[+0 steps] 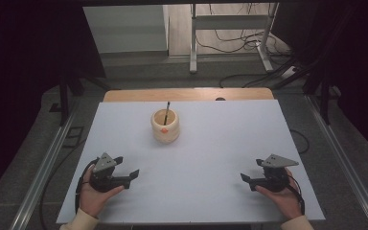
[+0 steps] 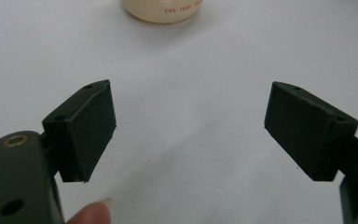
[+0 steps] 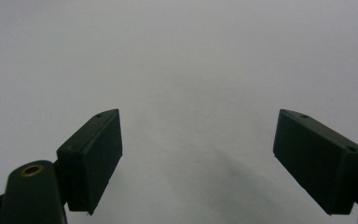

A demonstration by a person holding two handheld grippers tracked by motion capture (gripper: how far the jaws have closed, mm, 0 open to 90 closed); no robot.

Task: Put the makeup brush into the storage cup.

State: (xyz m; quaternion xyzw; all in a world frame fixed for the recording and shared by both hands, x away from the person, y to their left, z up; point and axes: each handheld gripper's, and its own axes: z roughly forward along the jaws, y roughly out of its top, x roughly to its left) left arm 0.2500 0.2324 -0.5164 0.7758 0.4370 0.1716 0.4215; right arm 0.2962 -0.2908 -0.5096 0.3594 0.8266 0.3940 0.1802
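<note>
From the high view: cream cup upright toward the far middle of the white table, dark stick standing in it; left gripper and right gripper near the front corners, well apart from the cup, jaws spread, empty. Left gripper view: jaws parted wide over bare table, cup base ahead. Right gripper view: jaws released, nothing between.
</note>
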